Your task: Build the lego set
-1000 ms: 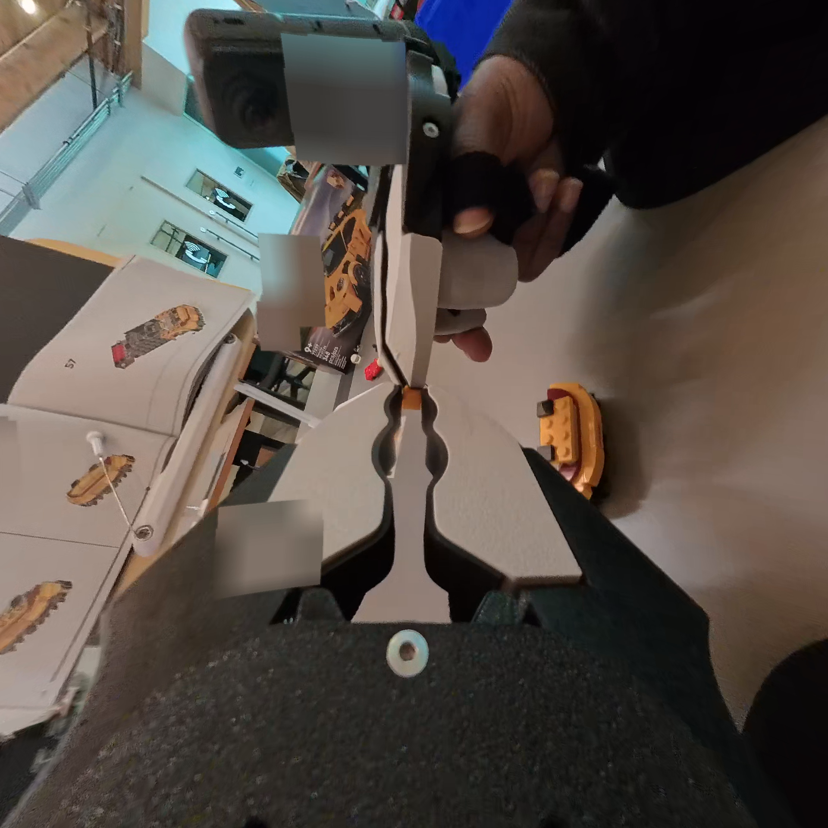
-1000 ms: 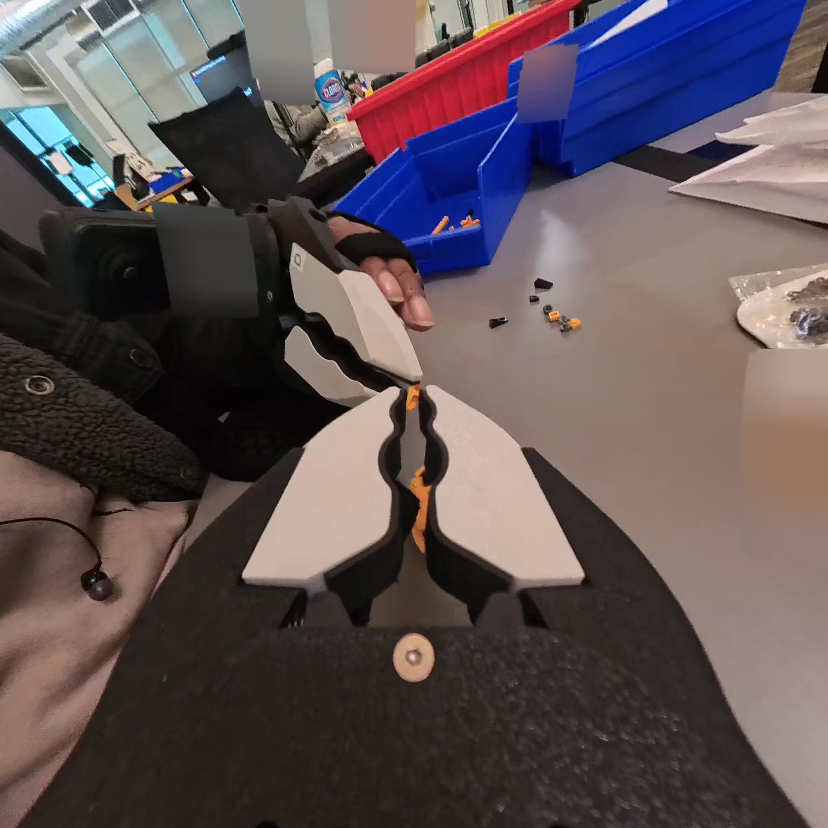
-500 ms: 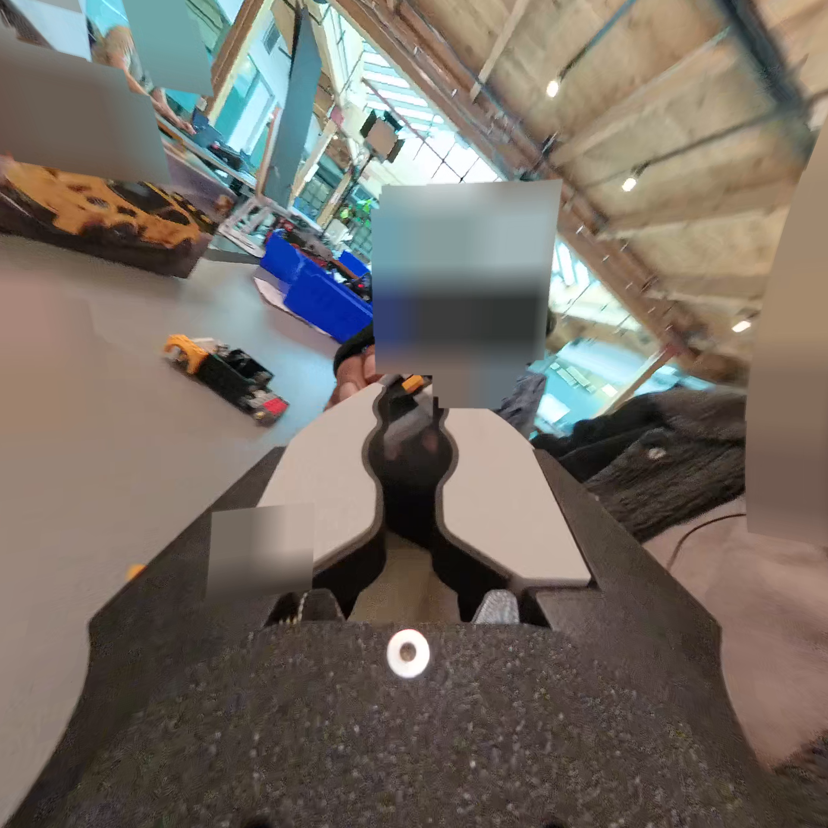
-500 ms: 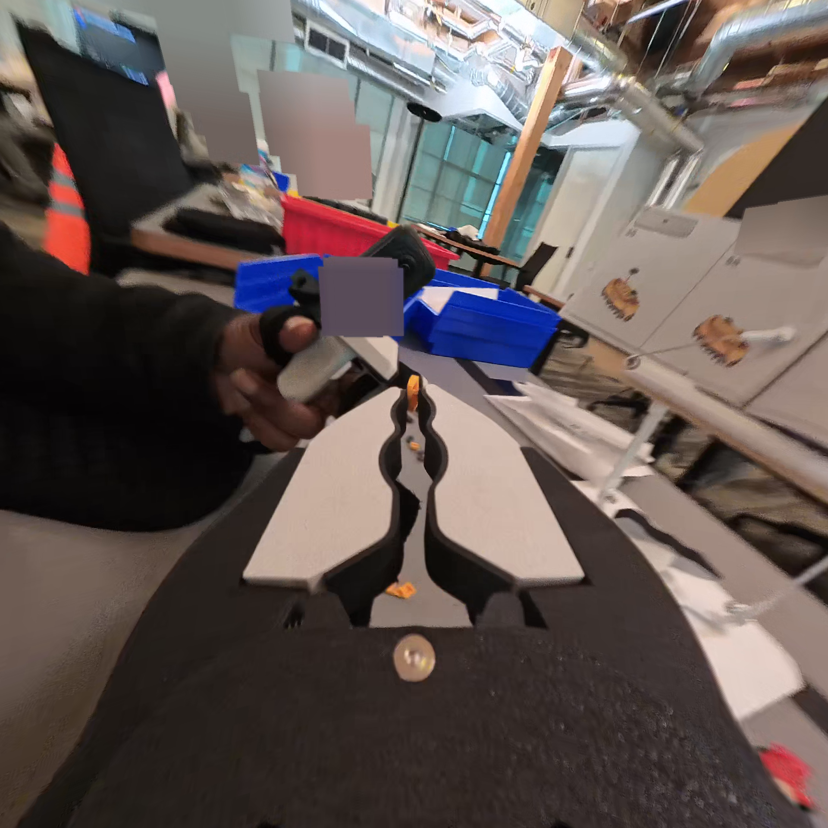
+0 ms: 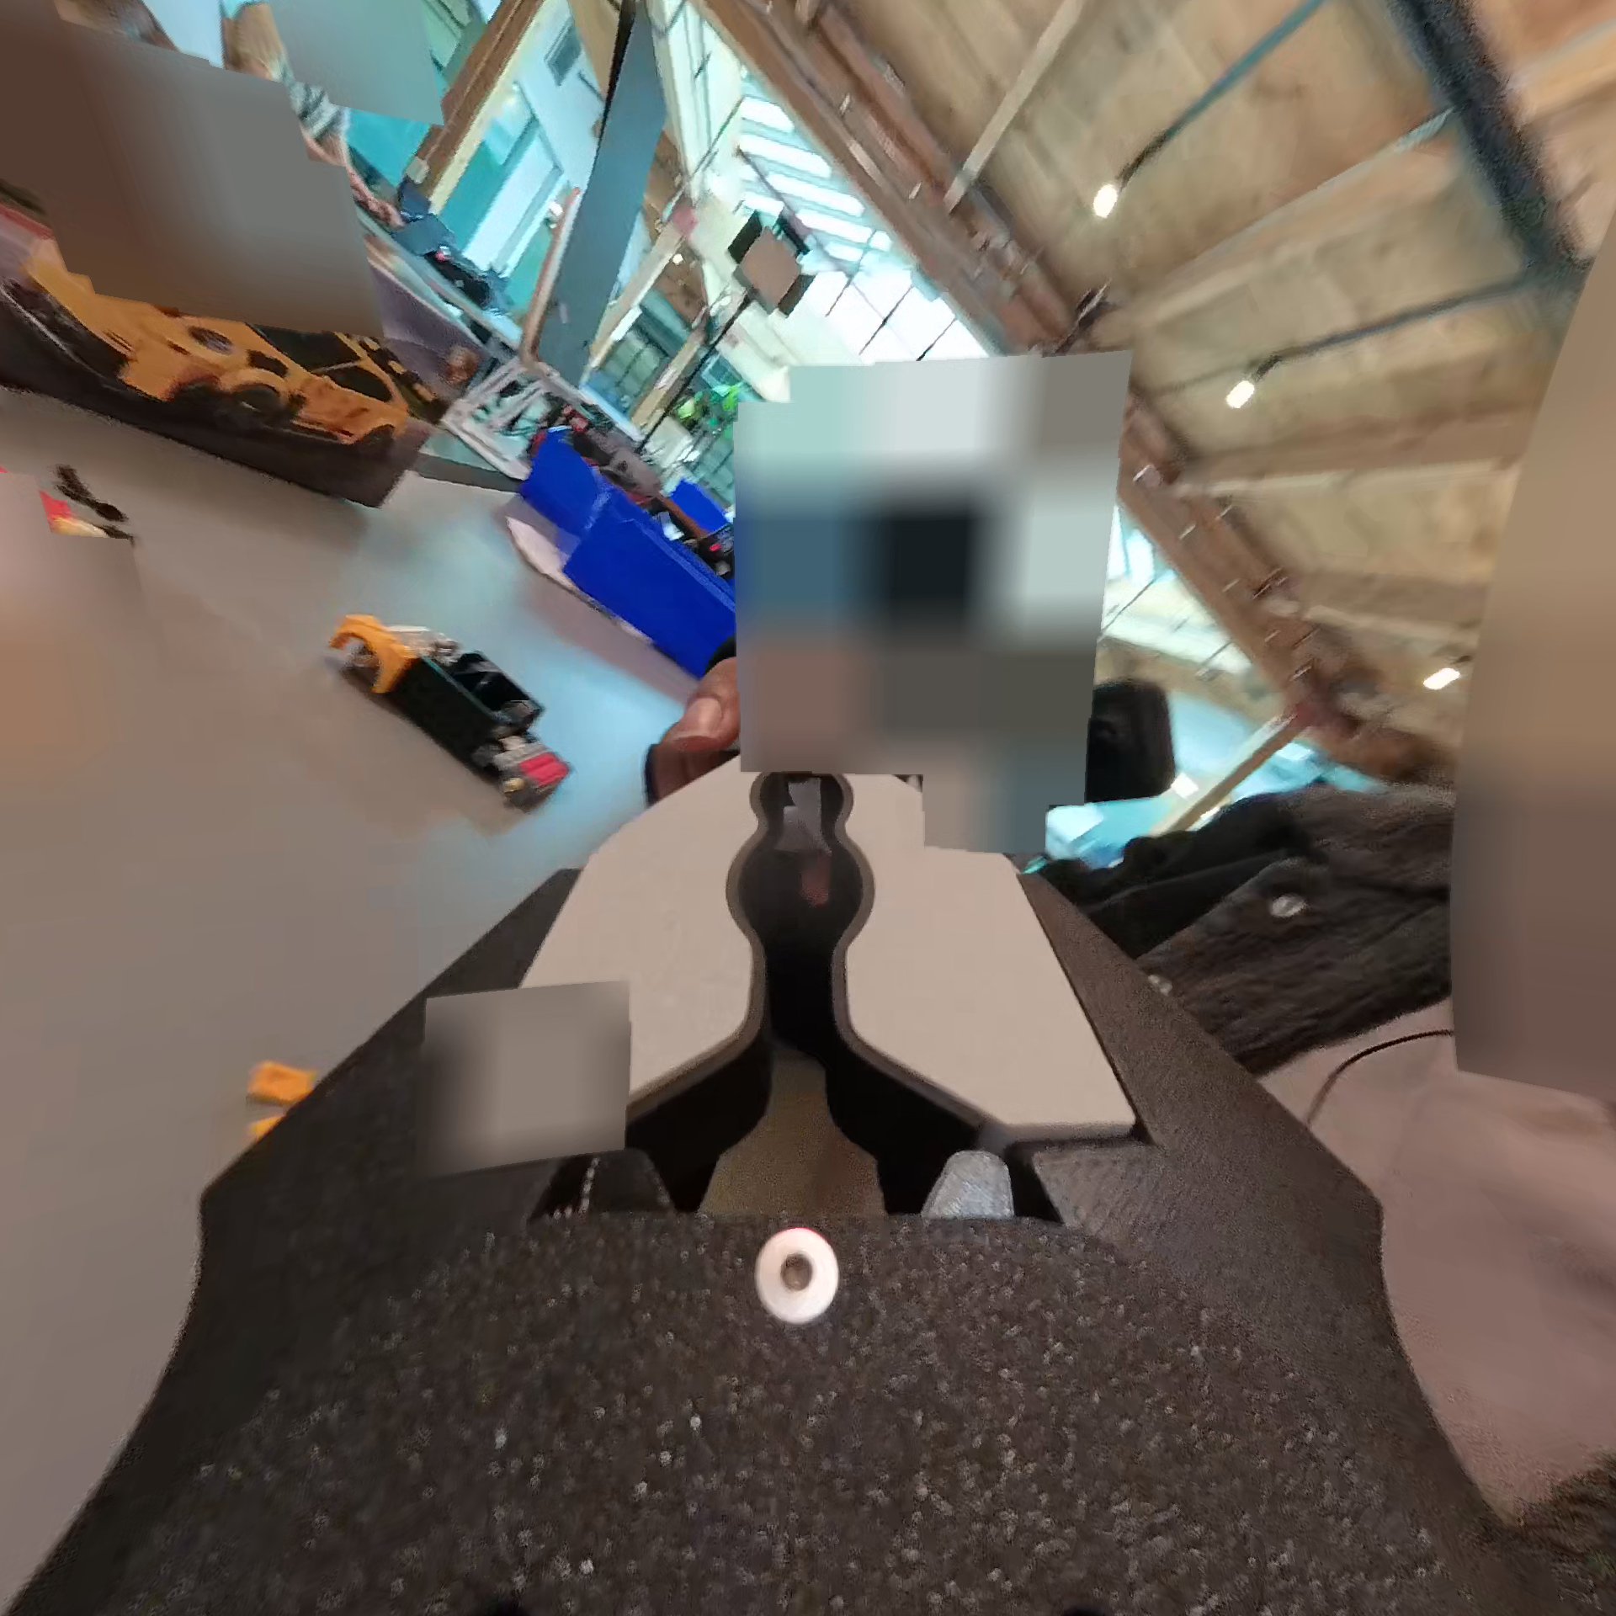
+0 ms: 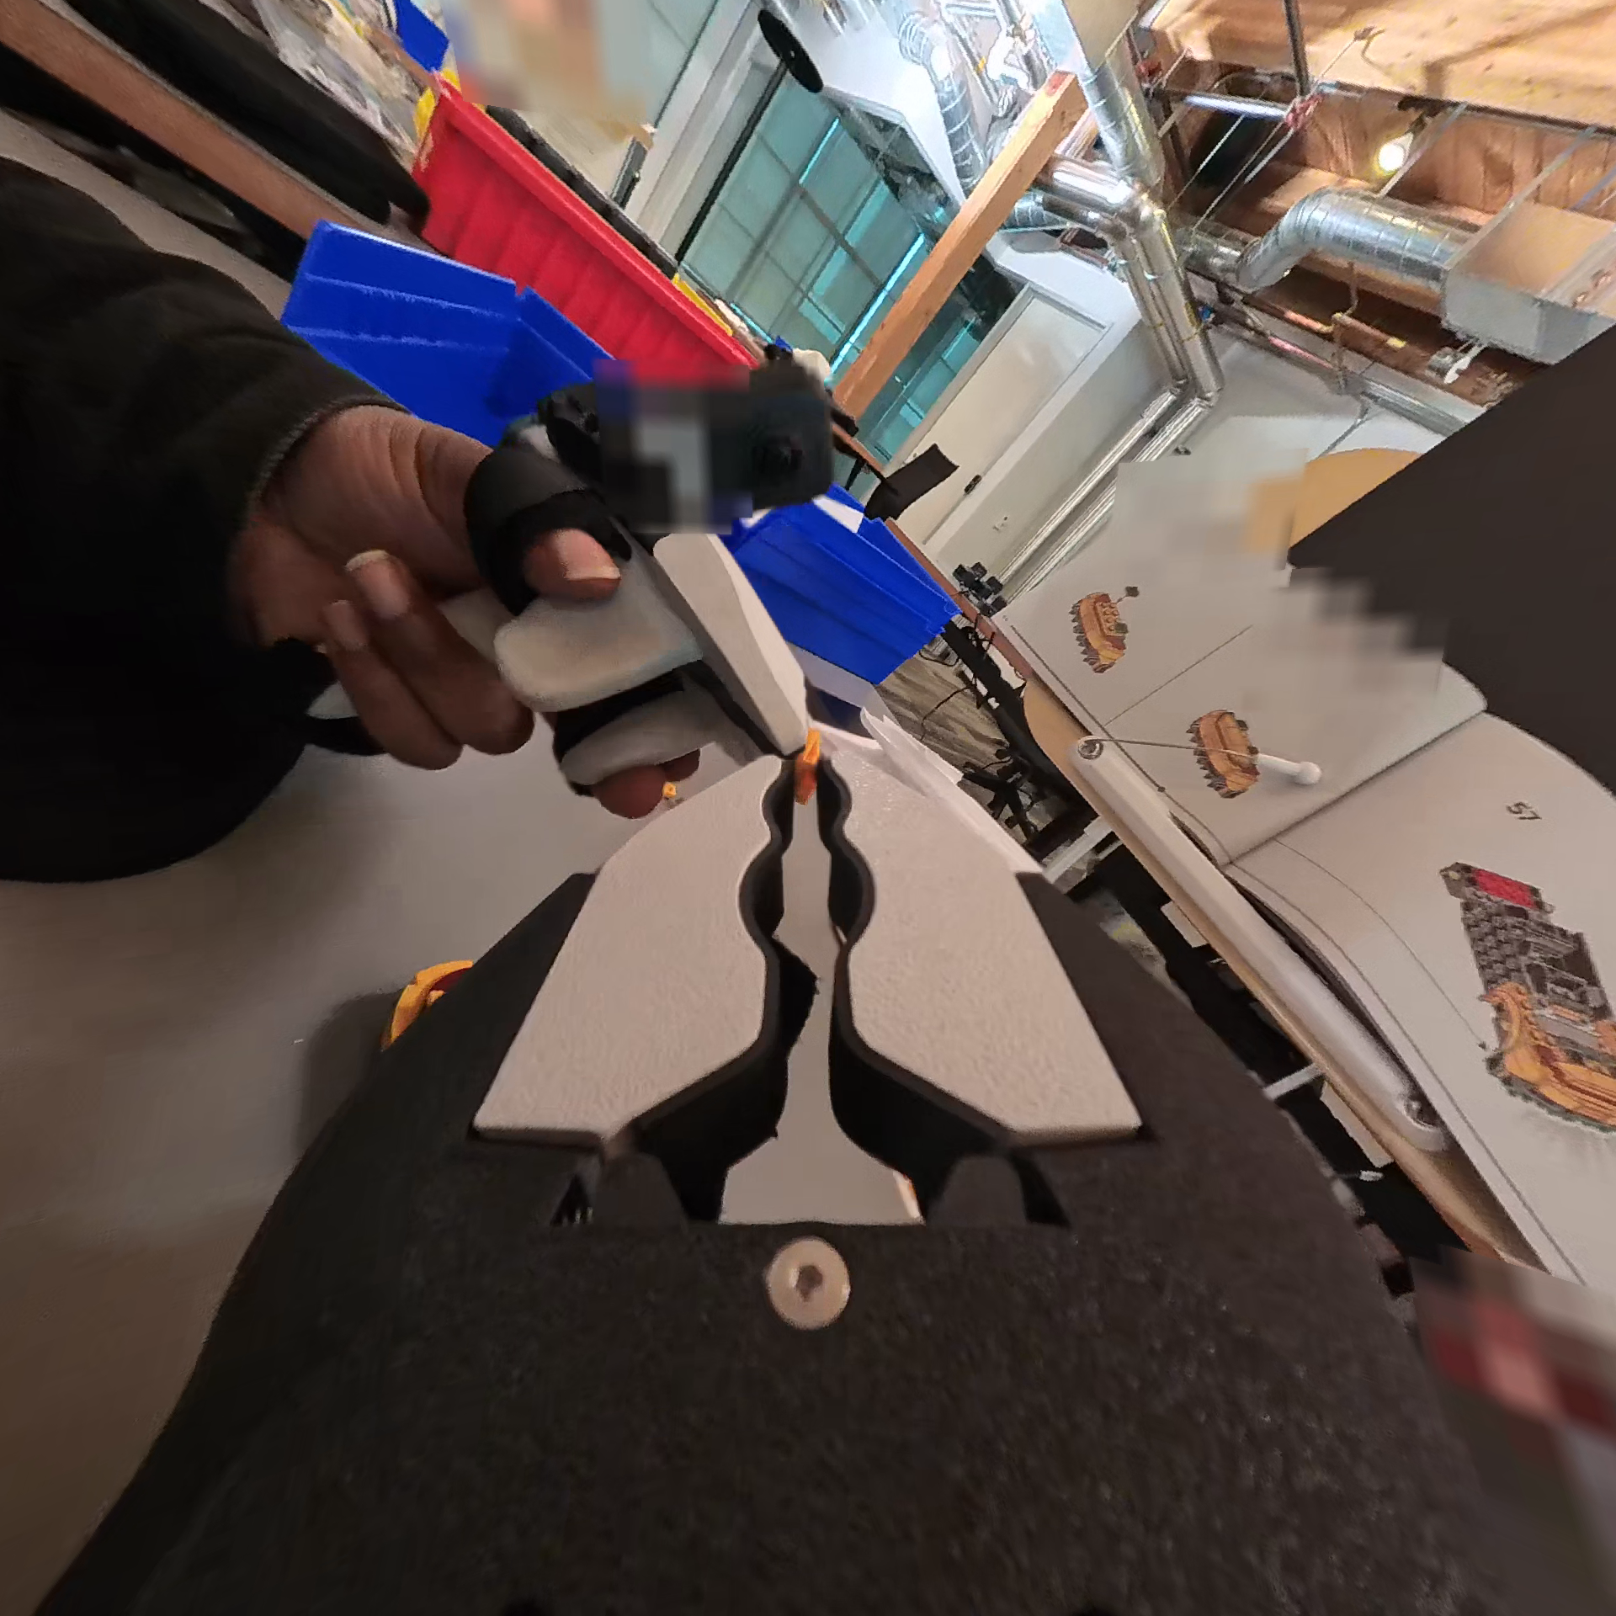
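My right gripper (image 6: 803,783) is shut on a small orange piece (image 6: 809,759) held up in the air. My left gripper (image 6: 783,730), held by a hand (image 6: 393,612), meets it tip to tip, with its fingers closed at the same orange piece. In the left wrist view my left gripper (image 5: 800,783) has its jaws nearly together, and a mosaic patch hides the tips. The part-built orange and black car model (image 5: 446,700) lies on the grey table (image 5: 262,874), to the left of and beyond my left gripper. An orange part of it shows beside my right gripper (image 6: 424,1001).
The set's box (image 5: 219,367) stands at the far left. Blue bins (image 5: 647,568) and a red bin (image 6: 560,236) sit at the table's back. The open instruction booklet (image 6: 1312,787) is on a stand to the right. Loose orange pieces (image 5: 280,1080) lie near my left gripper.
Both grippers have stayed tip to tip on the orange piece. They swung round together and tilted upward over the last second. The right view has rolled further since half a second ago.
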Action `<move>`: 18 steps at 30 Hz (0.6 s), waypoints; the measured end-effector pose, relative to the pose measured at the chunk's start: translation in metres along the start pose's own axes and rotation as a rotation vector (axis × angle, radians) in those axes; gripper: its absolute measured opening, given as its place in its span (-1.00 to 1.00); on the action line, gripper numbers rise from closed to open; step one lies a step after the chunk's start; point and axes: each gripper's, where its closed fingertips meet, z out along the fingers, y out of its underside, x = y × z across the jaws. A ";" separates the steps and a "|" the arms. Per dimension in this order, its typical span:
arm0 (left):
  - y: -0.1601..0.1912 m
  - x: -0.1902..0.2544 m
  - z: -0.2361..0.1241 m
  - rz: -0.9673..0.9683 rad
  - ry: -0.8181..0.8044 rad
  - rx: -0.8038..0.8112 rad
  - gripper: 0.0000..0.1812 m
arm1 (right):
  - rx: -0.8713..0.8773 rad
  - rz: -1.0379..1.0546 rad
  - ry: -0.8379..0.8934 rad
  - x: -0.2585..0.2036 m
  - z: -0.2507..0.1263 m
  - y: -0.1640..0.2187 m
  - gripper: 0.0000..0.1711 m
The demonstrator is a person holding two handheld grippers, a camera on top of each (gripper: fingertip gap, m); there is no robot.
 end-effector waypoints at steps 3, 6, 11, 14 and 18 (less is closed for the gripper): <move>0.006 -0.008 -0.004 0.250 -0.127 -0.108 -0.92 | -0.023 0.089 -0.074 -0.007 0.001 0.008 -0.92; 0.011 -0.024 -0.012 0.586 -0.327 -0.260 -0.92 | -0.057 0.257 -0.201 -0.015 -0.001 0.019 -0.90; 0.026 -0.049 -0.018 1.047 -0.585 -0.516 -0.92 | -0.141 0.499 -0.303 -0.020 -0.001 0.031 -0.89; 0.025 -0.056 -0.020 1.250 -0.695 -0.597 -0.92 | -0.185 0.634 -0.349 -0.027 0.003 0.033 -0.88; 0.020 -0.060 -0.023 1.432 -0.809 -0.655 -0.92 | -0.223 0.767 -0.293 -0.020 0.008 0.040 -0.88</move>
